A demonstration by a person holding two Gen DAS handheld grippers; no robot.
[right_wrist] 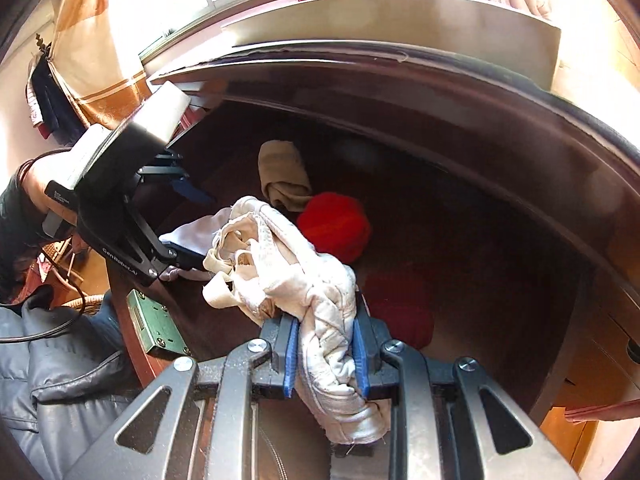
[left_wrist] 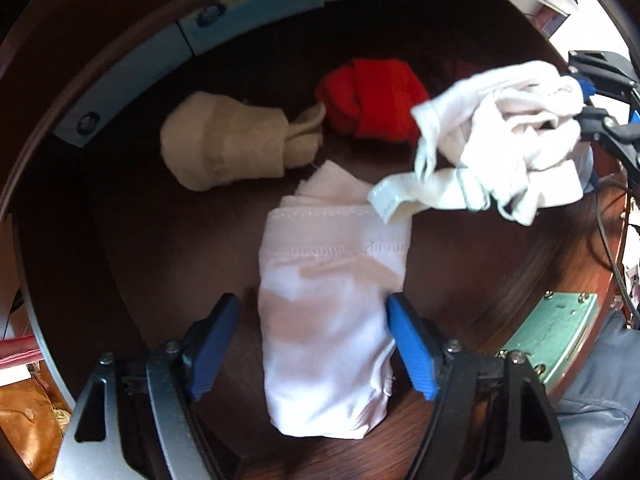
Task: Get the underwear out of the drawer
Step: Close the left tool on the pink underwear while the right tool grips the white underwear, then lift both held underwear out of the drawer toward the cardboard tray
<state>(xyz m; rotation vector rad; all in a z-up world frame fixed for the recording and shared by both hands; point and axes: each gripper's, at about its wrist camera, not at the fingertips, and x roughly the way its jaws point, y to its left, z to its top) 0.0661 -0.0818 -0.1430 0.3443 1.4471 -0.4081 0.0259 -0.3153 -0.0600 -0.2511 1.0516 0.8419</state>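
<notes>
Inside the dark wooden drawer (left_wrist: 160,260) lies a folded pale pink underwear (left_wrist: 328,280). My left gripper (left_wrist: 312,344) points down over it, open, with one blue pad on each side; the right pad (left_wrist: 412,344) is at the cloth's edge and the left pad stands a little apart. My right gripper (right_wrist: 326,344) is shut on a crumpled white underwear (right_wrist: 280,264), held above the drawer floor; the same piece hangs at the upper right in the left wrist view (left_wrist: 500,140). The right wrist view shows the left gripper (right_wrist: 192,224) at the left.
A beige rolled piece (left_wrist: 224,148) and a red rolled piece (left_wrist: 372,96) lie further back in the drawer; a dark red piece (right_wrist: 400,312) lies at the right. A green lock plate (right_wrist: 152,324) sits on the drawer front. A person's dark jacket (right_wrist: 60,380) is close by.
</notes>
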